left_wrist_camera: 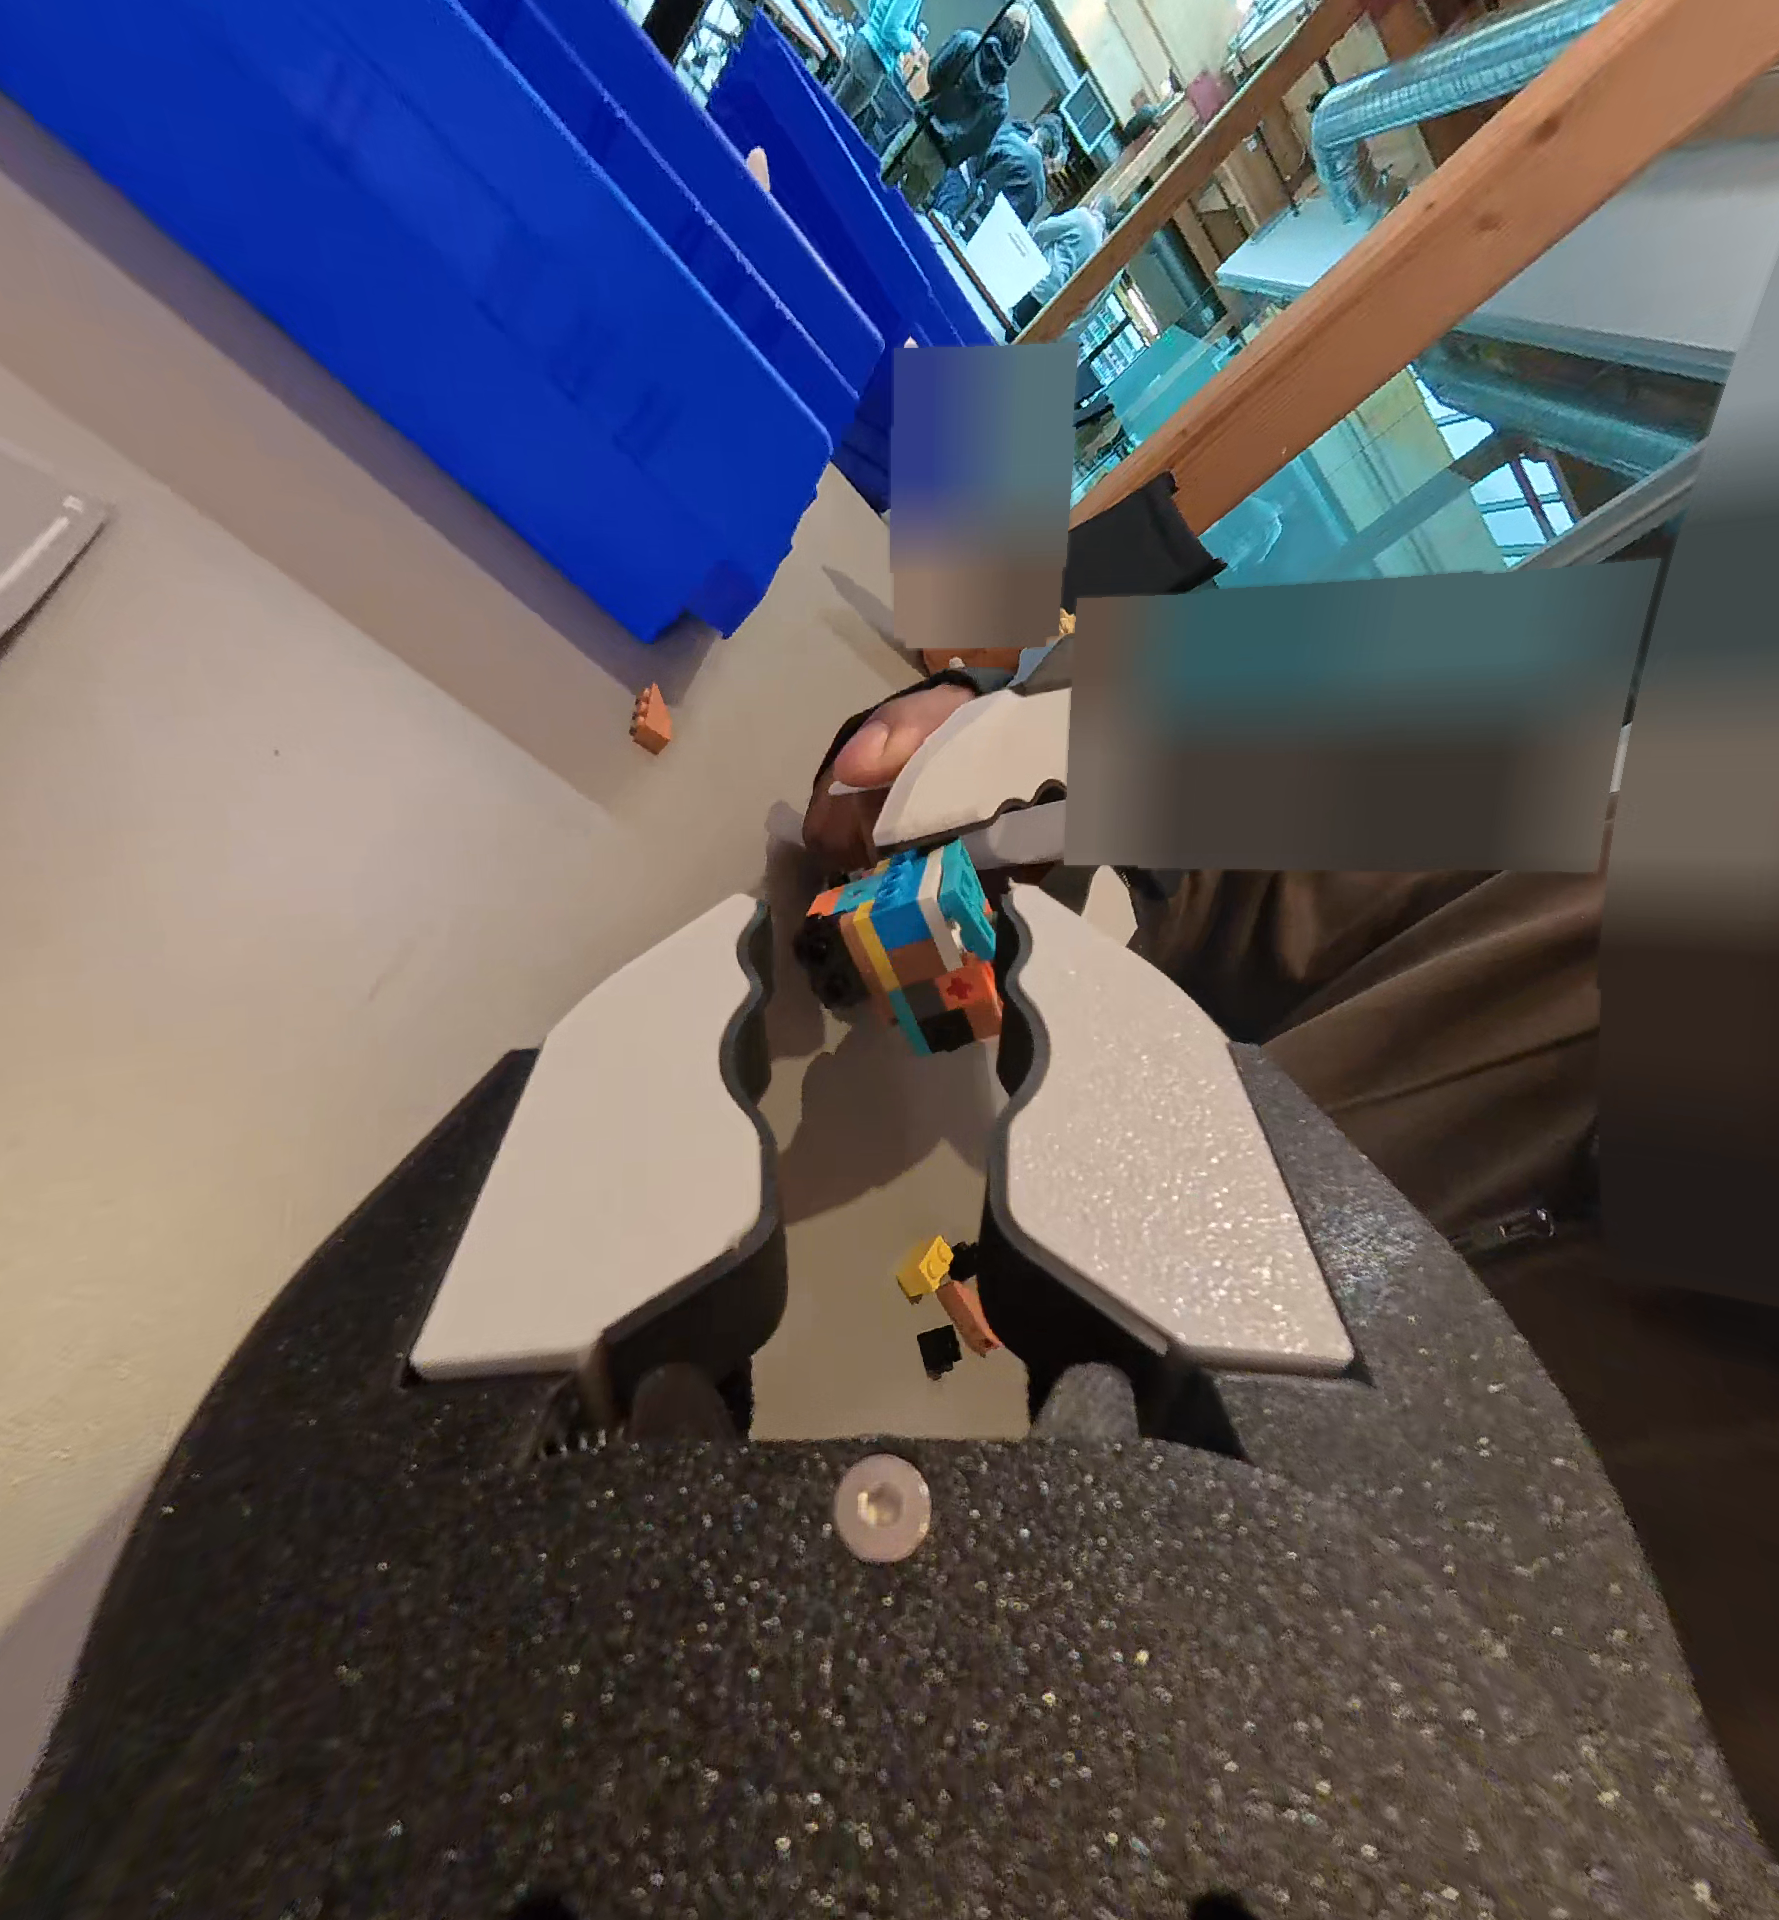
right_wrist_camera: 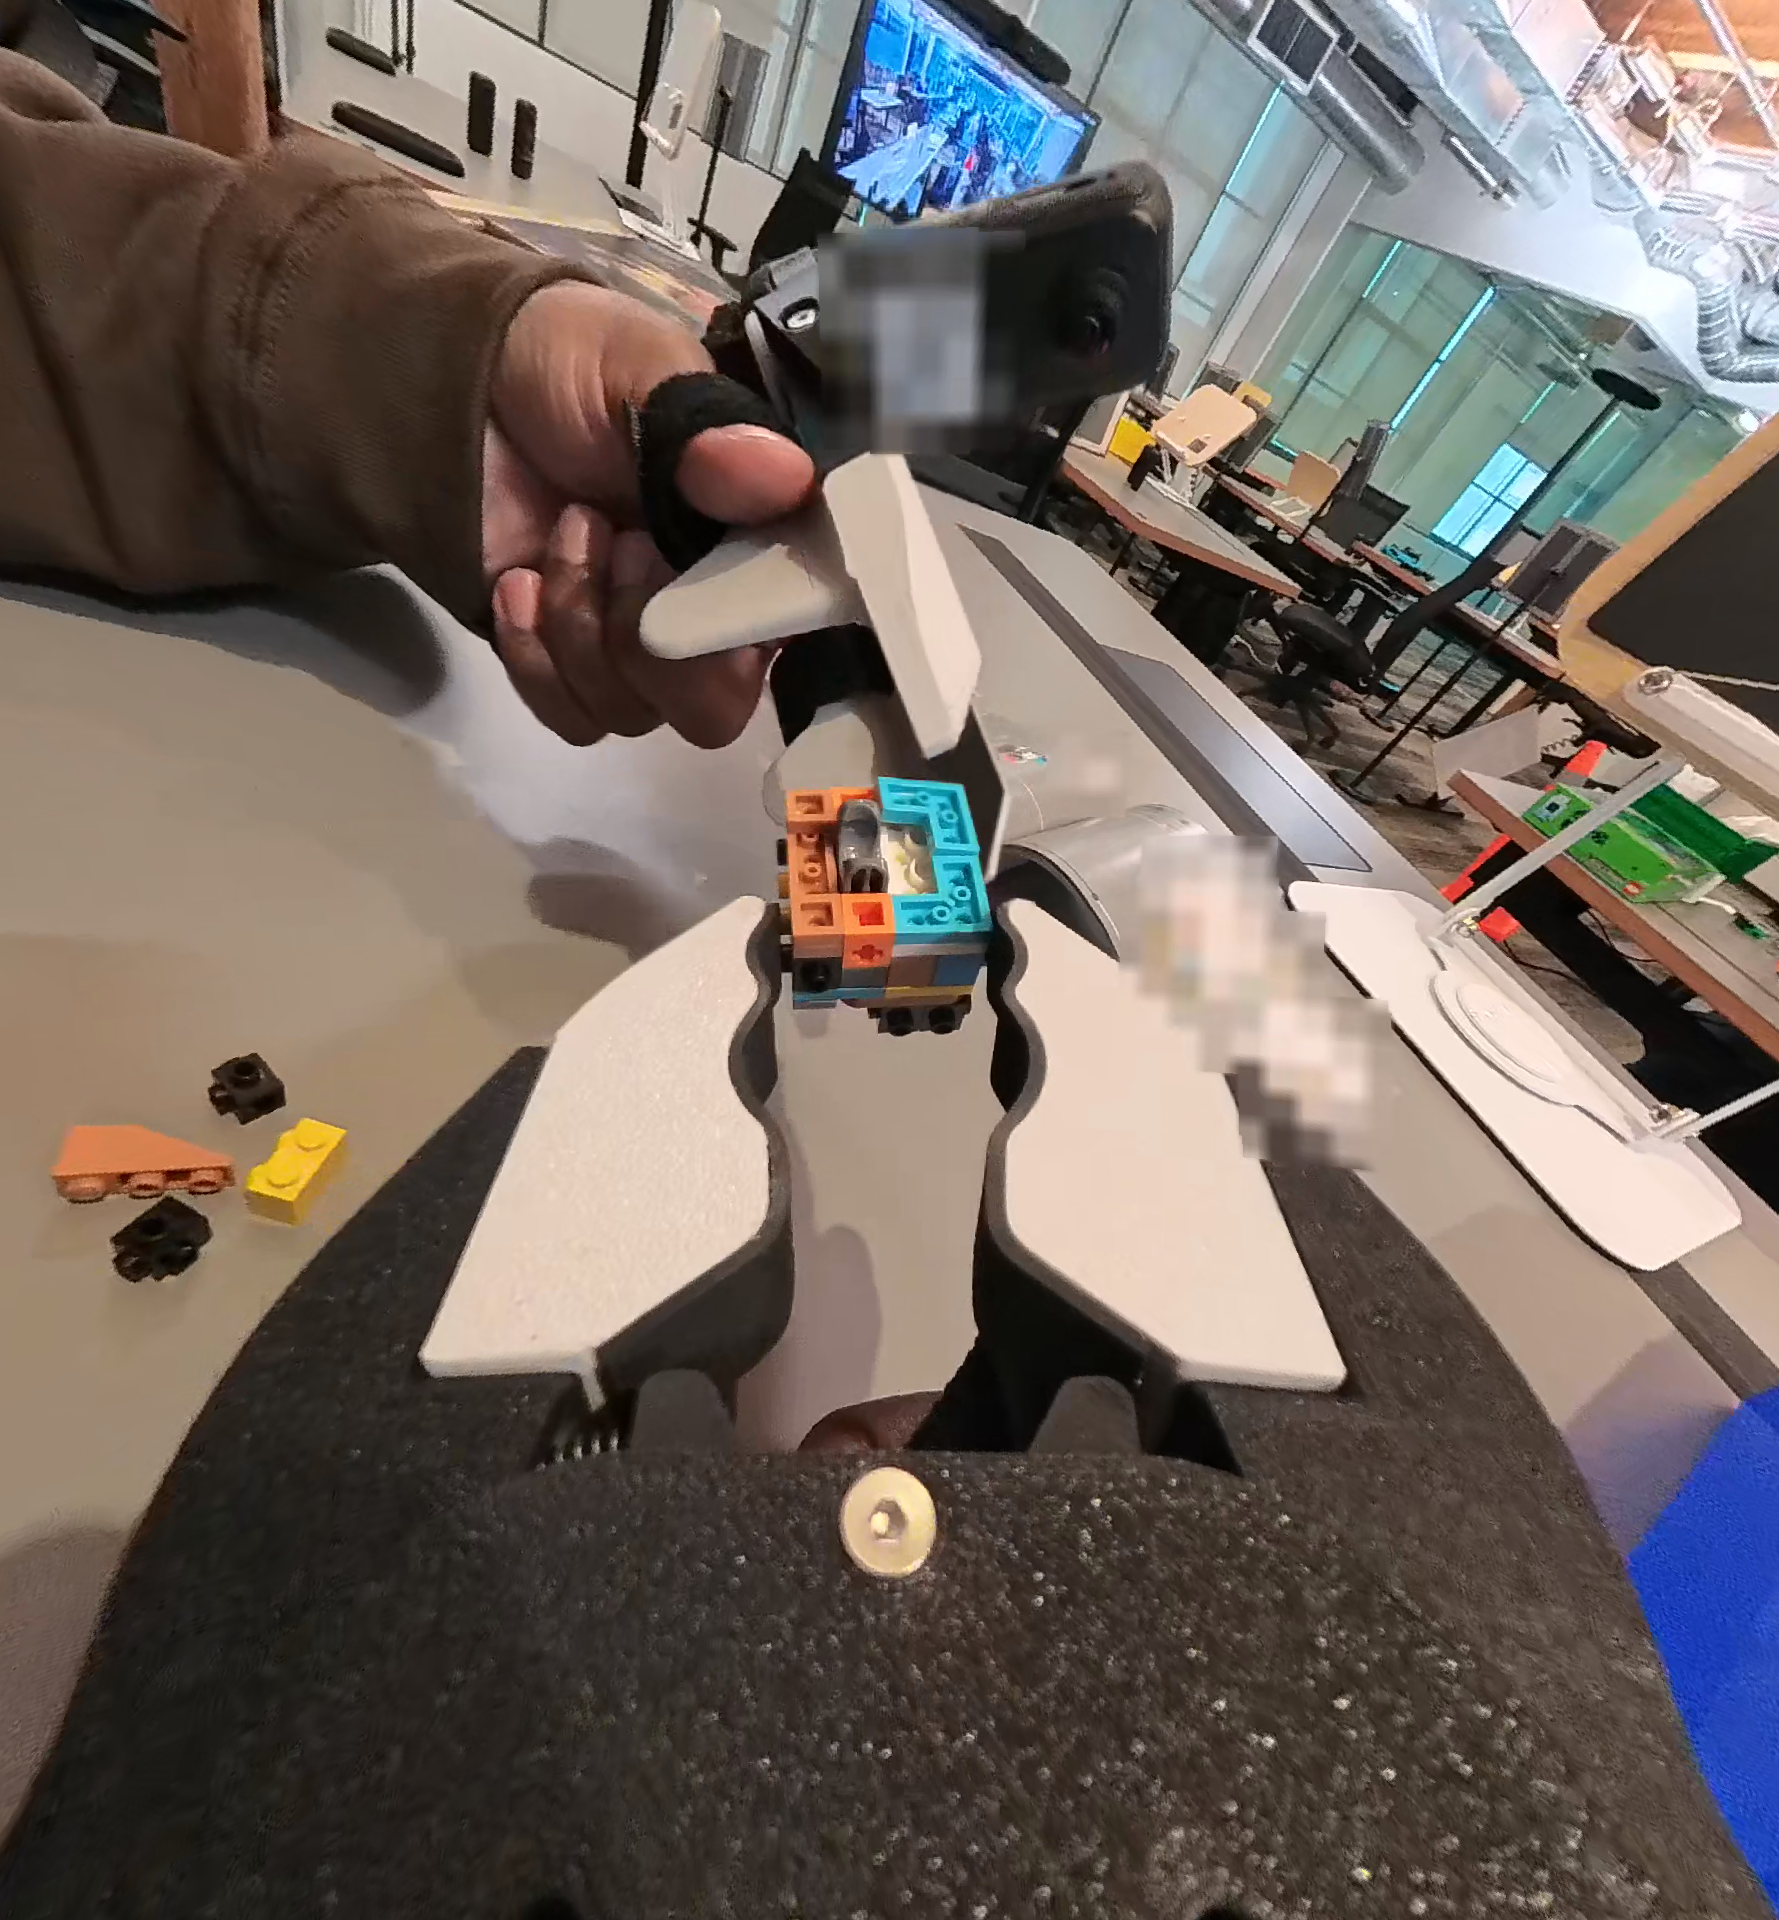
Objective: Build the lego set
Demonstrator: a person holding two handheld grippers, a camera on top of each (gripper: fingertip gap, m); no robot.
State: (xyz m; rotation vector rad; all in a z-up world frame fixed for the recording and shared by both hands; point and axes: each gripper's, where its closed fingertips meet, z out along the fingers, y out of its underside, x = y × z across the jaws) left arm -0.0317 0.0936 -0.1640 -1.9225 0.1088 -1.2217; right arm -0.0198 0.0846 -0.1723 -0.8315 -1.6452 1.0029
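A small multicoloured lego block of teal, orange, brown and black bricks is held above the grey table. My left gripper has its fingertips on either side of the block. My right gripper also closes on the same block, whose hollow top faces this view. The left gripper reaches down onto the block from above, held by a person's hand. Loose pieces lie on the table: a yellow brick, a tan wedge and two black bits.
Blue bins stand along the table's far side, with a loose brown brick in front of them. A white flat stand and a grey flat device lie to the right of the block. A brown sleeve crosses the upper left. Only a small space, under 4 cm, lies between the two pairs of fingers.
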